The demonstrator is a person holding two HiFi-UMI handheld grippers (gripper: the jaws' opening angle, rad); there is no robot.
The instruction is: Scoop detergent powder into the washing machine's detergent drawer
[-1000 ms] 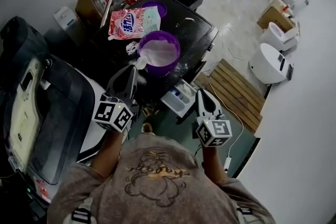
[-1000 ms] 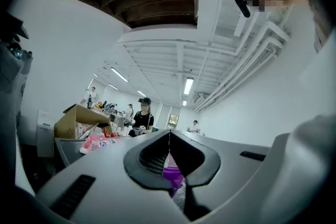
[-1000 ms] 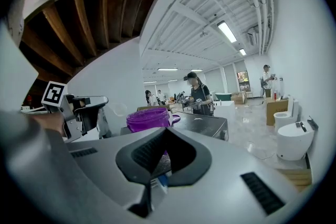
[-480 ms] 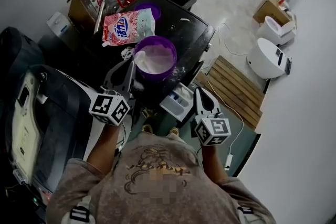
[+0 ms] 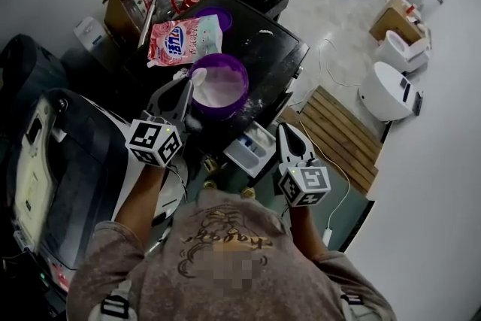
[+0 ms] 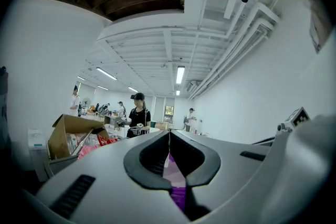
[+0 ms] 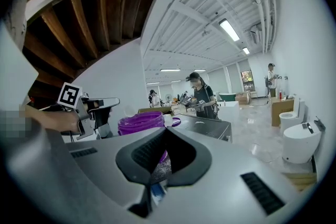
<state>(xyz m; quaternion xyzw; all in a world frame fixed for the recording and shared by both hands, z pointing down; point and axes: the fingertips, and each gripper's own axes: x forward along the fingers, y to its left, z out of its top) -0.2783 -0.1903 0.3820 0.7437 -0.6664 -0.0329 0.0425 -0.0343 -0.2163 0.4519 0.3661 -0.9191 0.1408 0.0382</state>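
**Washer top** (image 5: 274,49): black, dusted with spilled powder along its near edge.

**Tub** (image 5: 219,83): purple and open, at the near edge of the top, left of centre. White powder fills it. Its lid (image 5: 218,13) lies toward the far edge.

**Bag** (image 5: 184,37): pink detergent pack, flat at the top's left edge, just beside the tub.

**Scoop** (image 5: 198,75): white, over the tub's left rim, right at the left gripper's tips.

**Left gripper** (image 5: 186,84): jaws closed tip to tip in its own view (image 6: 169,134), apparently clenched on the scoop's handle. The handle itself cannot be made out.

**Right gripper** (image 5: 284,130): jaws pressed together (image 7: 163,131), grasping nothing. It hangs just beside the drawer, clear of the top.

**Drawer** (image 5: 252,146): pulled out from the washer front, below the top's near edge. Whether it holds powder cannot be told.

**Progress**: judged early. The drawer is open and the scoop is at the tub. Carrying a load across and tipping it into the drawer remain.
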